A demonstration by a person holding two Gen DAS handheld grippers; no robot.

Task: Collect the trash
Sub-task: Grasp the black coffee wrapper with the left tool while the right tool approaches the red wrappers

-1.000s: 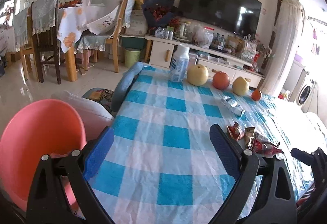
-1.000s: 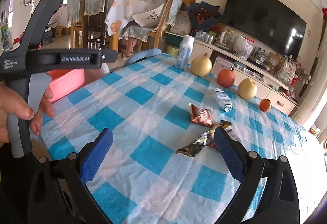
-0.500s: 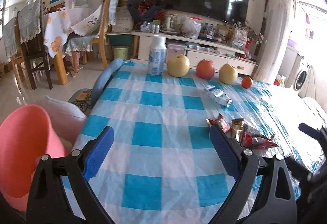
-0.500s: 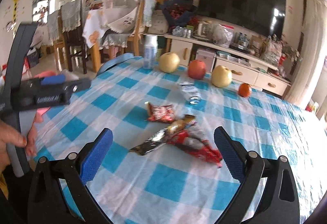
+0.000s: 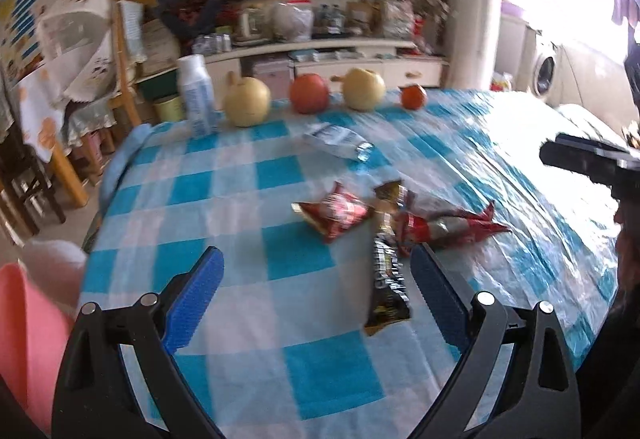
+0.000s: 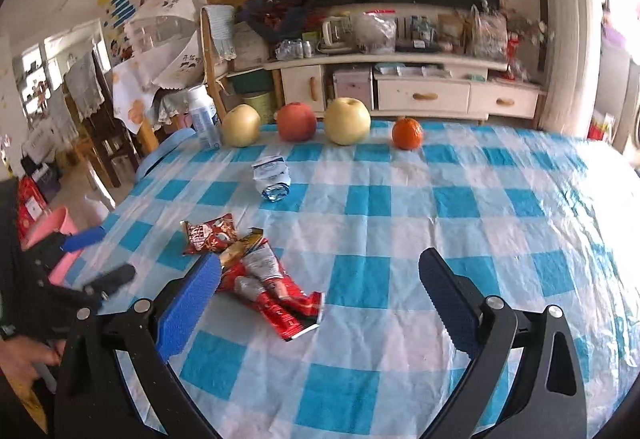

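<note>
Several snack wrappers lie in a loose pile on the blue-and-white checked tablecloth [image 5: 248, 319]: a red one [image 5: 334, 213], a long red one [image 5: 448, 227] and a dark one [image 5: 386, 287]. A crushed clear bottle [image 5: 340, 141] lies farther back. My left gripper [image 5: 316, 287] is open and empty, just short of the pile. My right gripper [image 6: 320, 291] is open and empty, with the long red wrapper [image 6: 280, 295] by its left finger. The red wrapper [image 6: 210, 237] and the bottle [image 6: 272, 177] lie beyond it.
A white bottle [image 6: 204, 117], two pears [image 6: 346, 121], an apple [image 6: 296, 121] and an orange [image 6: 407, 133] stand in a row at the far edge. A pink bin [image 5: 24, 339] stands beside the table at the left. A TV cabinet [image 6: 400, 87] is behind.
Both grippers have swung to the right and moved in over the table. The wrappers now lie closer to both. Both stay open.
</note>
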